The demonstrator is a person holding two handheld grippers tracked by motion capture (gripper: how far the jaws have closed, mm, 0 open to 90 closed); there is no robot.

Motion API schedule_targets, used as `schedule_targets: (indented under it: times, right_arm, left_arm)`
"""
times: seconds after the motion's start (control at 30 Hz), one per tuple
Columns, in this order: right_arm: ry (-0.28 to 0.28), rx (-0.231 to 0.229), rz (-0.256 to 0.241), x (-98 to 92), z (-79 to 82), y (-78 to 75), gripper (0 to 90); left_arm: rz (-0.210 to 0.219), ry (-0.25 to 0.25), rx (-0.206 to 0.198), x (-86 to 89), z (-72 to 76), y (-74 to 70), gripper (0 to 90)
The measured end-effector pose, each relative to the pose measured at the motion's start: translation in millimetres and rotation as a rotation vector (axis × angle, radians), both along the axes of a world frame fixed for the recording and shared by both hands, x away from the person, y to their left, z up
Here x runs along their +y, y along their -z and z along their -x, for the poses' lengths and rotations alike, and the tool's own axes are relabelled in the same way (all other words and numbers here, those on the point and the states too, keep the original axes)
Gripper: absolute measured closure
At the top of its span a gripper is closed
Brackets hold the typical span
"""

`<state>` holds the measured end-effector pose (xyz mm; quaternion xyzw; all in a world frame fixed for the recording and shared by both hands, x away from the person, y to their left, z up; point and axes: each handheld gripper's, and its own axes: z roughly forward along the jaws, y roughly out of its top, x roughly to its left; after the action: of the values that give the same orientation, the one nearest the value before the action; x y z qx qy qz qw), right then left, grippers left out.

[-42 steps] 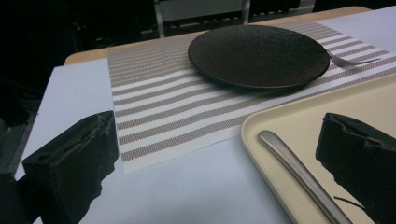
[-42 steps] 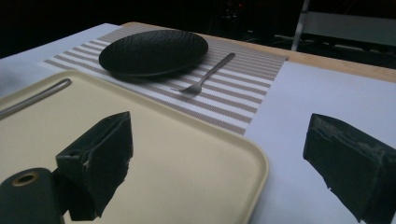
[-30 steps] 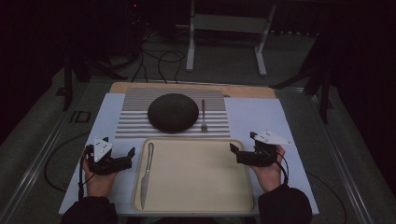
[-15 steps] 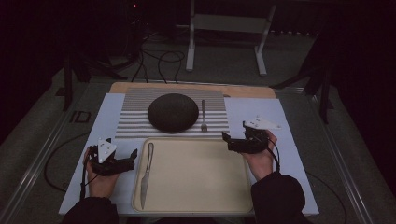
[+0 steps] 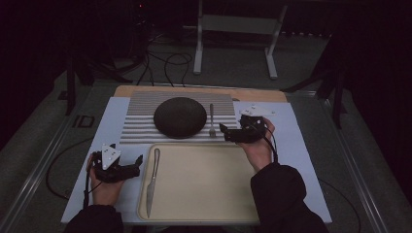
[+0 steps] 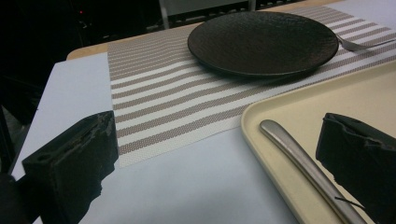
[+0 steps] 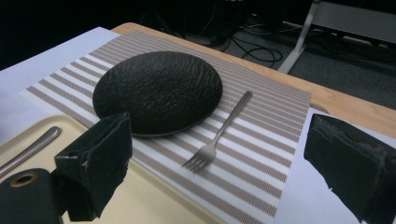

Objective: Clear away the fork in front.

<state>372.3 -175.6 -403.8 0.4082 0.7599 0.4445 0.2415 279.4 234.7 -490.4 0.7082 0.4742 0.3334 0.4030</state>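
High view first: the right gripper (image 5: pixel 224 132) is held over the near right corner of the brown-and-white striped woven placemat (image 5: pixel 141 121), jaws spread apart and holding nothing. Just ahead of its jaws lies the silver metal fork (image 5: pixel 212 120), tines toward the person, flat on the placemat. Beyond the fork, farther along the same line, sits the round black textured plate (image 5: pixel 180 116). Below this gripper is the far edge of the cream rectangular plastic tray (image 5: pixel 204 184).

Left gripper (image 5: pixel 138 164) hovers over the pale blue table cover (image 5: pixel 109 121), beside the tray's left rim, its jaws also apart and empty. Just past its jaw tips a silver metal knife (image 5: pixel 152 179) lies lengthwise inside the tray along that rim.

Right gripper view: the fork (image 7: pixel 222 130) lies between the two open jaws, handle pointing away, with the plate (image 7: pixel 158 91) beside it toward the left jaw.

Left gripper view: the knife handle (image 6: pixel 299 158) runs close by the right-hand jaw, and the plate (image 6: pixel 263 41) sits well ahead on the placemat (image 6: pixel 159 93).
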Motion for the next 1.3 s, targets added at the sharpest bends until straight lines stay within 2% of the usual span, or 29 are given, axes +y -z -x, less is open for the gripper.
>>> schedule_targets:
  times: [0.23,0.37,0.4,0.53,0.7,0.73,0.87,0.9,1.13,1.3]
  right_arm:
    - [0.012,-0.013,0.002,2.3,-16.8,-6.2,7.7]
    - [0.006,-0.047,-0.017,3.0,-26.4,-4.6,7.8]
    - [0.004,-0.046,-0.019,3.3,-32.2,-0.7,7.8]
    - [0.009,-0.034,-0.015,5.4,-37.7,2.3,7.8]
    - [0.029,-0.026,-0.001,13.4,-50.0,5.3,7.8]
    - [0.032,-0.015,0.006,18.6,-57.2,8.7,7.8]
    - [0.031,-0.012,0.016,24.3,-64.0,11.6,7.8]
    - [0.03,-0.016,0.031,28.4,-70.0,14.2,7.8]
    - [0.044,-0.001,0.064,38.7,-85.2,26.6,7.8]
    - [0.055,0.03,0.107,42.6,-92.8,38.7,7.9]
  left_arm:
    - [0.002,0.003,-0.001,-0.4,-0.1,0.2,0.1]
    - [-0.001,0.007,0.001,-0.8,-0.3,0.6,0.1]
    - [-0.001,0.007,0.0,-0.9,-0.3,0.6,0.1]
    - [-0.002,0.008,0.003,-1.3,-1.0,1.5,0.1]
    - [-0.005,0.009,0.004,-1.8,-1.0,1.7,0.1]
    - [-0.004,0.01,0.002,-1.5,-1.0,1.7,0.1]
    - [-0.004,0.011,0.0,-1.5,-1.0,1.9,0.1]
    - [-0.003,0.011,0.0,-1.4,-1.0,2.1,0.1]
    - [0.002,0.013,-0.006,-0.9,-0.7,1.8,0.1]
    - [0.004,0.014,-0.005,-1.1,-0.9,2.3,0.1]
